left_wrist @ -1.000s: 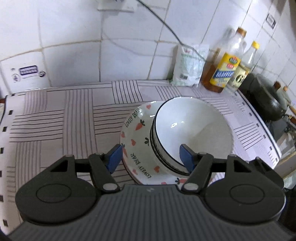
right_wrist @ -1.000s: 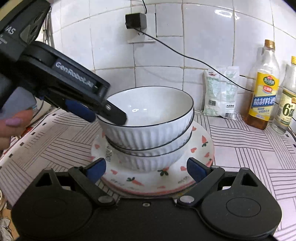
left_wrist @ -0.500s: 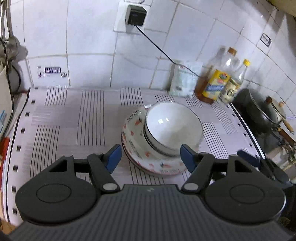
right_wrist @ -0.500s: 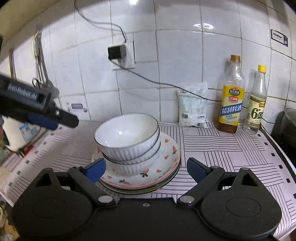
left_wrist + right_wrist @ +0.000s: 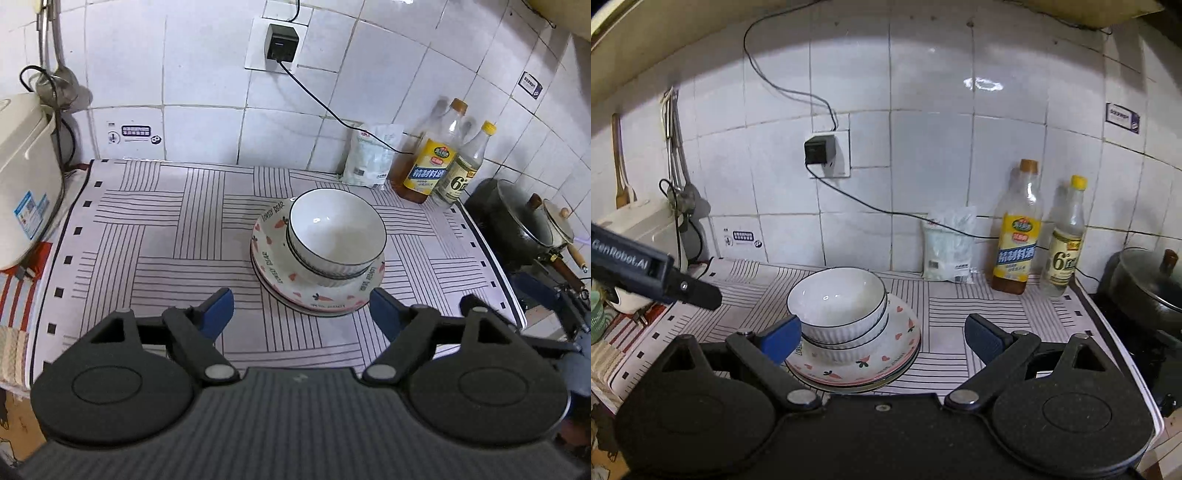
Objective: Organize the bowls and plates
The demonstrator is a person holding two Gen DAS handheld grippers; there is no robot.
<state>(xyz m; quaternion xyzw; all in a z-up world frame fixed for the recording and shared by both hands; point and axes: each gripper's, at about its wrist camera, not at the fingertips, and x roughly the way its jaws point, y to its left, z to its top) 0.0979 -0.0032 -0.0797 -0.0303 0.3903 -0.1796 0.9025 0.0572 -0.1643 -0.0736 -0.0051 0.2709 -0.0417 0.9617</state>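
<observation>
White ribbed bowls with dark rims (image 5: 336, 232) sit nested on stacked plates printed with carrots and hearts (image 5: 275, 266) in the middle of the striped counter mat. The same stack shows in the right wrist view, bowls (image 5: 838, 306) on plates (image 5: 886, 354). My left gripper (image 5: 301, 314) is open and empty, held back above the near side of the stack. My right gripper (image 5: 882, 338) is open and empty, also back from the stack. The left gripper's body (image 5: 646, 266) shows at the left of the right wrist view.
Two bottles (image 5: 434, 162) and a white bag (image 5: 369, 157) stand at the back wall. A dark pot (image 5: 517, 221) sits on the stove at right. A white appliance (image 5: 22, 177) stands at left. A cable runs from the wall plug (image 5: 282, 44).
Both grippers have pulled back and up from the stack. The left gripper's finger, earlier inside the top bowl, is clear of it. The bowls and plates have stayed put.
</observation>
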